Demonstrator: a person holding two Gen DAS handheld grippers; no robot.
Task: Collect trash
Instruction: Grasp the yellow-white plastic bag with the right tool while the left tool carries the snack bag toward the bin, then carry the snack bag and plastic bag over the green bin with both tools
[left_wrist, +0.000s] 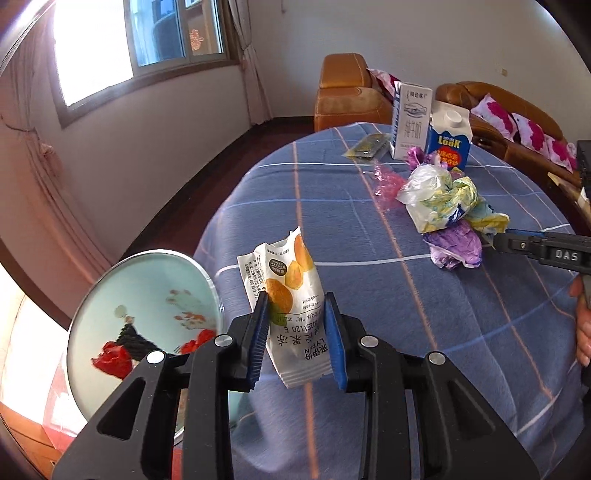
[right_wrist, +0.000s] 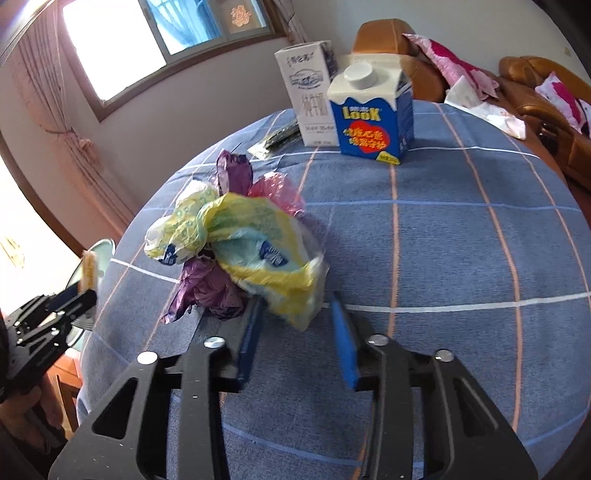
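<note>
Right wrist view: blurred plastic bag (right_wrist: 258, 254) hides purple wrapper (right_wrist: 207, 288) w/ edges showing.

Right claw (right_wrist: 297, 325) pinching crumpled yellow bag (right_wrist: 255, 254) on blue plaid cloth (right_wrist: 443, 258); blue carton (right_wrist: 371, 118) behind.

A blue checked tablecloth (left_wrist: 369, 229) spreads beneath and ahead of the left gripper (left_wrist: 296, 299). Just left of it tilts a round pale-green disc painted with red fish (left_wrist: 147, 314). Far ahead, an orange leather sofa (left_wrist: 347, 96) holds pink floral cushions (left_wrist: 495, 114). A bright window (left_wrist: 147, 33) sits high on the left.
</note>
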